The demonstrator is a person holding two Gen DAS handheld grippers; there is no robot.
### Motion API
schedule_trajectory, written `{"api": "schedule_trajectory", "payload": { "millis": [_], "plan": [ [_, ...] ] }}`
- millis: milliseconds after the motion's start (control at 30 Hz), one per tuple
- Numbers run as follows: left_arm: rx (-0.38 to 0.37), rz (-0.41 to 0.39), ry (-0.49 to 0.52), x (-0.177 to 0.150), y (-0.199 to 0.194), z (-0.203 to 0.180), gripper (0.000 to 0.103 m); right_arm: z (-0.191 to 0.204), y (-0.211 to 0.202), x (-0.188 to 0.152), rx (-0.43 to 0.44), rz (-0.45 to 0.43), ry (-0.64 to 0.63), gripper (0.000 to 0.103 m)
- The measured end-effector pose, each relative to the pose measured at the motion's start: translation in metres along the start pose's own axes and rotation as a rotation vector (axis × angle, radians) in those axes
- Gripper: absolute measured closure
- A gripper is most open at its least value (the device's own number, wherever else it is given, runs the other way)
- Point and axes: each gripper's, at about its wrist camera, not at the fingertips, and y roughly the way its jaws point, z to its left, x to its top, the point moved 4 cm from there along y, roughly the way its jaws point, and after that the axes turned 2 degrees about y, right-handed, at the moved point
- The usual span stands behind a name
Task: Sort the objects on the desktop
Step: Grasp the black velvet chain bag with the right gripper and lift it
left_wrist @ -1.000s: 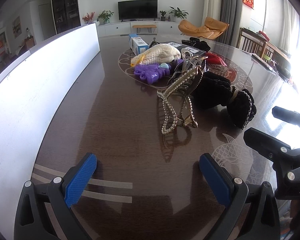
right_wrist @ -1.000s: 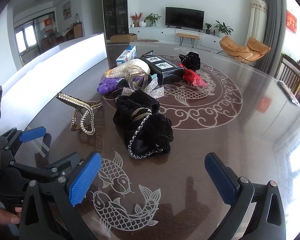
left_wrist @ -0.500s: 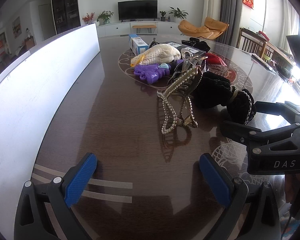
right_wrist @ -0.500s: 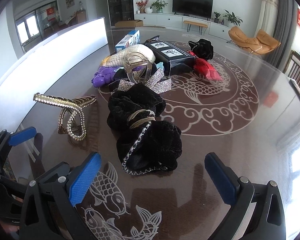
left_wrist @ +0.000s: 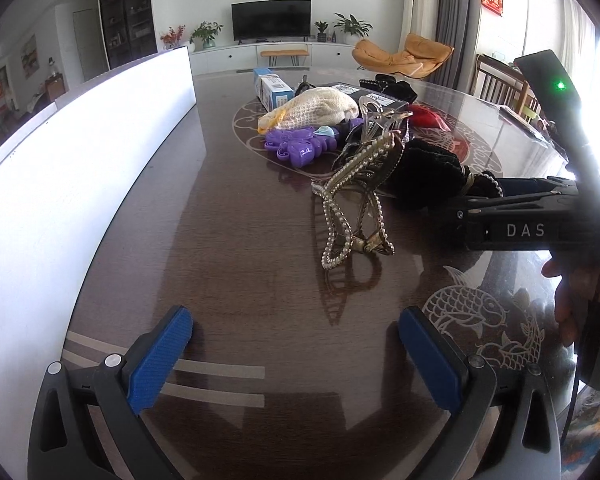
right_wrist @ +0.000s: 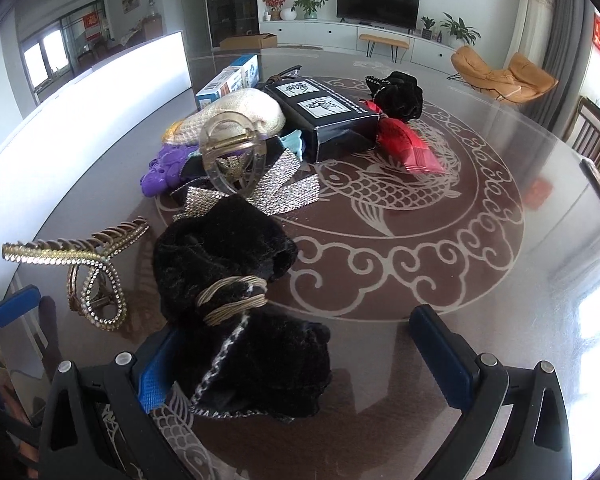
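Dark glossy worktop (right_wrist: 440, 360) carries my black velvet scrunchie (right_wrist: 240, 320), lying between the wide-spread fingers of my right tool (right_wrist: 300, 364), its left pad touching. My left tool (left_wrist: 296, 356) gapes wide, holding nothing, short of the pearl hair claw (left_wrist: 352, 200).

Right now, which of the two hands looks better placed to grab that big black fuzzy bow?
The right gripper: its open jaws already flank the black velvet bow. The left gripper hangs over bare table, well short.
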Motion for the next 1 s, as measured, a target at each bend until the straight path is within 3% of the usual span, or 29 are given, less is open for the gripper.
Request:
{"api": "schedule_trajectory", "payload": {
  "millis": [300,1000],
  "plan": [
    [-0.010,0.001,0.011,-0.001,0.001,0.002,0.000,-0.074,-0.001,0.002,-0.087,-0.004,0.132,0.000],
    [-0.016,0.049,0.026,0.013,0.013,-0.005,0.000,-0.077,0.000,0.002,-0.097,-0.006,0.138,0.000]
  ]
}}
